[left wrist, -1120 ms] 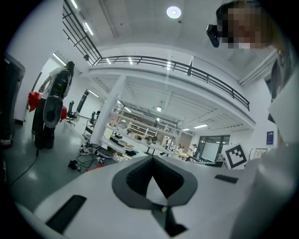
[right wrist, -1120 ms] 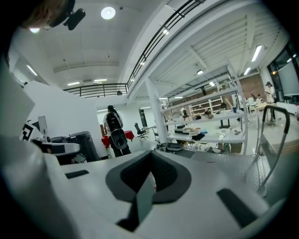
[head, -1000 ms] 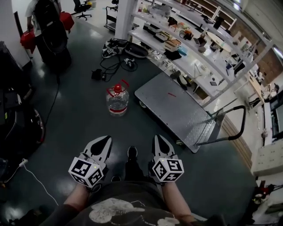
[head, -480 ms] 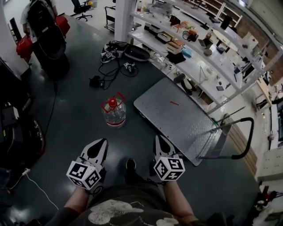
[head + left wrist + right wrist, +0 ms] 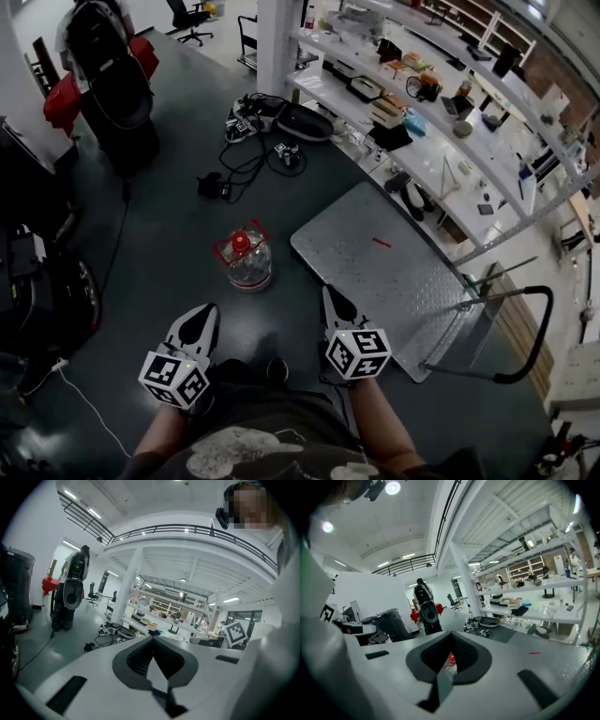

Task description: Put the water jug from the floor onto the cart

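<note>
The clear water jug (image 5: 247,263), with a red cap and red handle, stands on the dark floor just ahead of both grippers. The flat grey cart (image 5: 394,272) lies to its right, its black push handle (image 5: 520,370) at the near right end. My left gripper (image 5: 201,317) hangs short of the jug on its near left, jaws together with nothing in them. My right gripper (image 5: 330,300) is level with it, between jug and cart, also shut and empty. In the right gripper view the jug (image 5: 450,662) peeks through the jaw opening of the right gripper (image 5: 451,632). The left gripper (image 5: 152,637) looks past the jug toward the shelves.
A long white shelf rack (image 5: 422,103) full of small items runs behind the cart. Black cables and plugs (image 5: 246,150) lie on the floor beyond the jug. A person with dark gear and red bags (image 5: 103,66) stands at the far left. Dark equipment (image 5: 33,281) lines the left edge.
The jug and cart have drawn closer to both grippers as I move forward. Both grippers stay shut and side by side.
</note>
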`<state>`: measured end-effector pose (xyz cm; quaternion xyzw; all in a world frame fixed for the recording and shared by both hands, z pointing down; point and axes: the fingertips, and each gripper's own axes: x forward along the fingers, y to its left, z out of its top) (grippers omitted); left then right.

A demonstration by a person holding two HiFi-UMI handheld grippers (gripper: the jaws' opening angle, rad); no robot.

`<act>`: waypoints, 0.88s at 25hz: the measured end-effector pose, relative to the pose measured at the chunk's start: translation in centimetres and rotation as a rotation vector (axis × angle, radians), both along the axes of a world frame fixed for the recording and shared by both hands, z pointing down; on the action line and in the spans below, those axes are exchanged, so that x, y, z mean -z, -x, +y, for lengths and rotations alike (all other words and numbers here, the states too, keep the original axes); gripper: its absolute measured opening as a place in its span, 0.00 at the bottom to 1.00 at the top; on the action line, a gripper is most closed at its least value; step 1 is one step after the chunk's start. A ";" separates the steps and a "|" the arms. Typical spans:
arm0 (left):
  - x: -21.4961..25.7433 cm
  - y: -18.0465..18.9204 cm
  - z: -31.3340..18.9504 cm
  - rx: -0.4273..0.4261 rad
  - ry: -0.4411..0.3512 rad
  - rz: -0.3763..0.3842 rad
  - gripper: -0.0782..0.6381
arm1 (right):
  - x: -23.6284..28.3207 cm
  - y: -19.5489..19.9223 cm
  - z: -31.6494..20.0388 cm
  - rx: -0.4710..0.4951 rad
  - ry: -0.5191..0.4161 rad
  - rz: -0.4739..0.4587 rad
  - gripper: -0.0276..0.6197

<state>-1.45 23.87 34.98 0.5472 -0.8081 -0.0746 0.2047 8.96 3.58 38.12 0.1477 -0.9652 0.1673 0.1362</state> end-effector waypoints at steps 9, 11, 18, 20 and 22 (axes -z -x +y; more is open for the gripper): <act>-2.7 7.3 -4.0 -0.001 0.021 0.031 0.12 | -3.2 7.4 -3.1 -0.004 -0.033 0.103 0.03; -3.8 9.4 -5.4 -0.021 0.022 0.053 0.12 | -3.9 9.7 -3.6 0.010 -0.026 0.122 0.03; -7.1 18.1 -10.4 -0.056 0.059 0.087 0.12 | -5.1 19.2 -8.1 -0.023 -0.072 0.159 0.03; -8.0 20.1 -11.2 -0.058 0.068 0.104 0.12 | -6.1 21.9 -8.6 -0.004 -0.072 0.183 0.03; -9.3 21.7 -11.9 -0.070 0.084 0.117 0.12 | -7.8 24.3 -8.7 0.032 -0.061 0.221 0.03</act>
